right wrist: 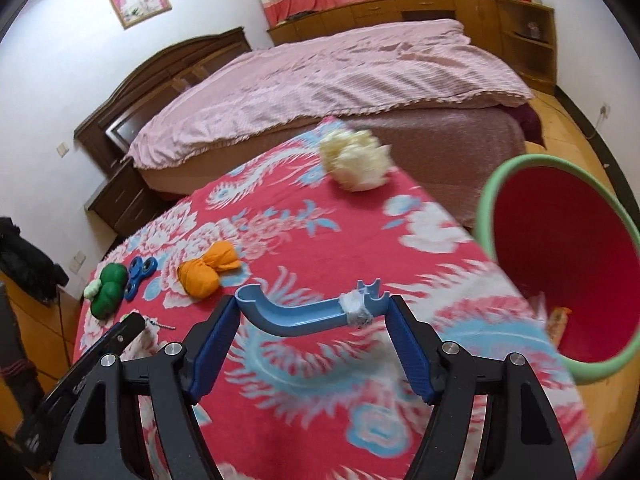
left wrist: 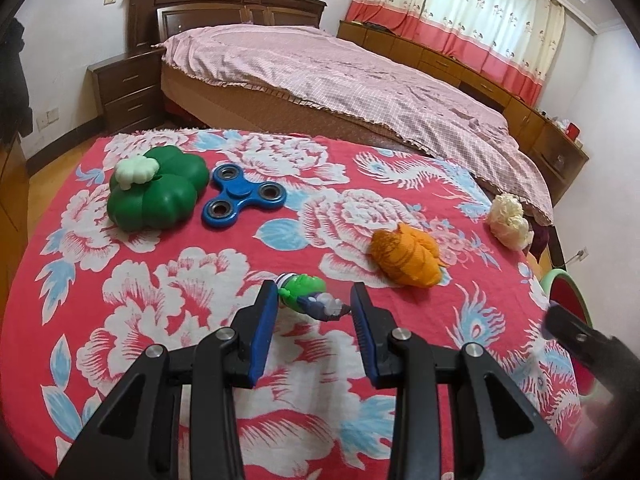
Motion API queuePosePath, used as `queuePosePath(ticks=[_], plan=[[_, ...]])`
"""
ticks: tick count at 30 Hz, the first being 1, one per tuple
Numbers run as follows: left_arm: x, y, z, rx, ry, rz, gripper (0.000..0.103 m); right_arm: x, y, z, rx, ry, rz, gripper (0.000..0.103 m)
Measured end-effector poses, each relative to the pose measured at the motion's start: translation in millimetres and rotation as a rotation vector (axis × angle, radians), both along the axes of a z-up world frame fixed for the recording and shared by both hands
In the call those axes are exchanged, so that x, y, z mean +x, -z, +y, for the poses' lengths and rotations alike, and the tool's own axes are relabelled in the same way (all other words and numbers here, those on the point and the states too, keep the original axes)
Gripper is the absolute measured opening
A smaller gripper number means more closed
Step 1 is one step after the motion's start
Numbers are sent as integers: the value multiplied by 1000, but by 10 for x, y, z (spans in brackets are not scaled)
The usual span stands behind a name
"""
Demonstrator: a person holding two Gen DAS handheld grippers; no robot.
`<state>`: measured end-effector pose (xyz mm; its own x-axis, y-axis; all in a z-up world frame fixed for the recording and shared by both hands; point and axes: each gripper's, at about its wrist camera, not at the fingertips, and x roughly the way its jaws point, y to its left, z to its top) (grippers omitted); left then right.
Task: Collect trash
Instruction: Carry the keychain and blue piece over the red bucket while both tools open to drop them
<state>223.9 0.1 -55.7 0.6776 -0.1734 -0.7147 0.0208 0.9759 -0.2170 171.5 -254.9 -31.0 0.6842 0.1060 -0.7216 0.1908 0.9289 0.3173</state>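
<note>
A light-blue curved plastic piece (right wrist: 296, 320) with white tape near one end spans the pads of my right gripper (right wrist: 312, 304), which is shut on it above the table. To its right stands a red bin with a green rim (right wrist: 520, 168). My left gripper (left wrist: 314, 294) is shut on a small green toy figure (left wrist: 300, 290) just over the red floral tablecloth (left wrist: 240, 248). An orange crumpled wad (left wrist: 404, 258) lies right of it, and a white crumpled ball (left wrist: 508, 220) sits near the far right edge.
A green clover-shaped toy (left wrist: 156, 192) and a blue fidget spinner (left wrist: 240, 198) lie at the table's far left. A bed with a pink cover (left wrist: 340, 76) runs behind the table. The bin holds some scraps (right wrist: 558, 320) at its bottom.
</note>
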Motion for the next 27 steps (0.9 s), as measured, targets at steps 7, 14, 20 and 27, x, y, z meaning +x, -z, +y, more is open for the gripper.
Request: queuePosePath(ticks=[7, 14, 20, 27], plan=[[-65, -87, -129, 17, 33, -17, 38, -326, -62, -317, 13, 60, -11, 76], [-188, -249, -294, 15, 90, -31, 38, -595, -116, -639, 20, 133, -31, 76], [-294, -382, -519, 0, 149, -33, 38, -771, -111, -898, 26, 192, -37, 76], [-389, -482, -851, -6, 218, -26, 38, -962, -141, -1195, 28, 255, -63, 76]])
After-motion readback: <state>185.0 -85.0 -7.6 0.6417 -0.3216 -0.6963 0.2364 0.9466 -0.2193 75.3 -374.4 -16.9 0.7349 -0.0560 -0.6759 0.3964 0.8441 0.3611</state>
